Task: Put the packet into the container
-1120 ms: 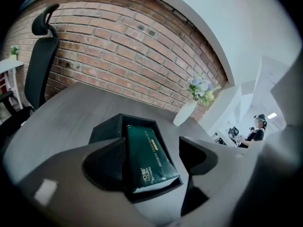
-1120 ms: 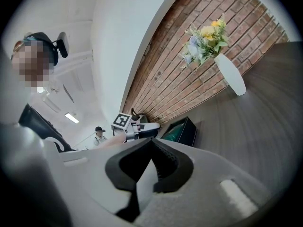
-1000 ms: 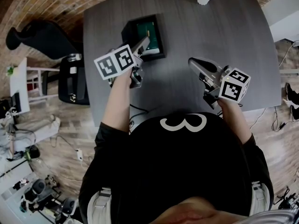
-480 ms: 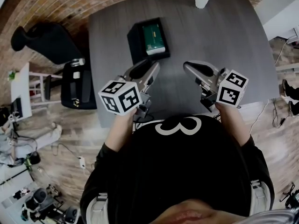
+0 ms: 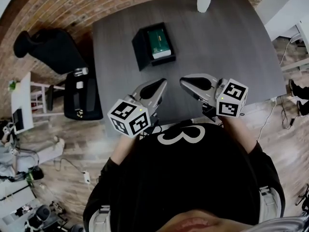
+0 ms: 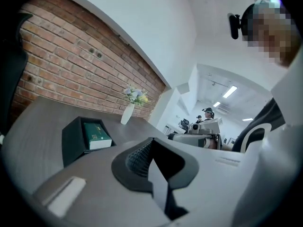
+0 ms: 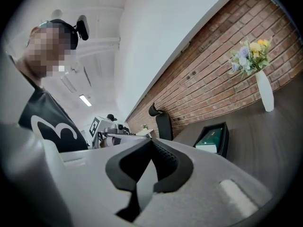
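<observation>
Chair [image 5: 46, 45], black, stands off the table's [image 5: 231, 47] left side by the brick wall. Toward the table's far left sits the black container [image 5: 140, 52], with the green packet [image 5: 160, 40] lying inside it. Over the near edge, the left gripper [image 5: 161, 84] is closing right up, its pads meeting on nothing. Just beside it, the right gripper [image 5: 185, 81] is likewise pressed together and empty. The head view cuts off the white vase [image 5: 203, 1] at its top. Only the gripper views show its flowers [image 7: 250, 56] whole.
</observation>
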A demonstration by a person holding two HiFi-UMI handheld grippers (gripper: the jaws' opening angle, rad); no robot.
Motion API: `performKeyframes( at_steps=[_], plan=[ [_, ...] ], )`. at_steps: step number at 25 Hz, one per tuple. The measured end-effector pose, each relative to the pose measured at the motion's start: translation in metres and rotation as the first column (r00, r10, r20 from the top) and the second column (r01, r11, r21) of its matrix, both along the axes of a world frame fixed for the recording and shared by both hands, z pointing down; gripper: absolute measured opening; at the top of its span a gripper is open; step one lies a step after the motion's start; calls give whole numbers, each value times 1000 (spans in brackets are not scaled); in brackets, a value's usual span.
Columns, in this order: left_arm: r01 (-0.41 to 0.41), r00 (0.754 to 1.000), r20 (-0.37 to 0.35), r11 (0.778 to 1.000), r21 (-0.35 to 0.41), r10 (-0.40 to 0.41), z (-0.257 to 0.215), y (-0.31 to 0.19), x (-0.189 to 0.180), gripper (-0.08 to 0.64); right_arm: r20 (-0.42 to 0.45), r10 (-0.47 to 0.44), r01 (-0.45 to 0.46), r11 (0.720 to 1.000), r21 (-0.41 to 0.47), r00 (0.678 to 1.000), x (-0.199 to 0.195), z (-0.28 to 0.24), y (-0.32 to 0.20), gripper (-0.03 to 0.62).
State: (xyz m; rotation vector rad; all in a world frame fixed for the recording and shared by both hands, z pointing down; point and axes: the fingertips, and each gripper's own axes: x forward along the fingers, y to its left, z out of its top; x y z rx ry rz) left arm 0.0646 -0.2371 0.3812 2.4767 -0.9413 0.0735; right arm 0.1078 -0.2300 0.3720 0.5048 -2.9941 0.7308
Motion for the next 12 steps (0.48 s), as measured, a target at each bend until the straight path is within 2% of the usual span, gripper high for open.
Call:
performKeyframes(
  at_steps=[12],
  plan=[
    [-37,999,-27,999,6,37,-6,17,1,12,-6,32,-32,999,-5,999,-7,-3,14,0]
  ],
)
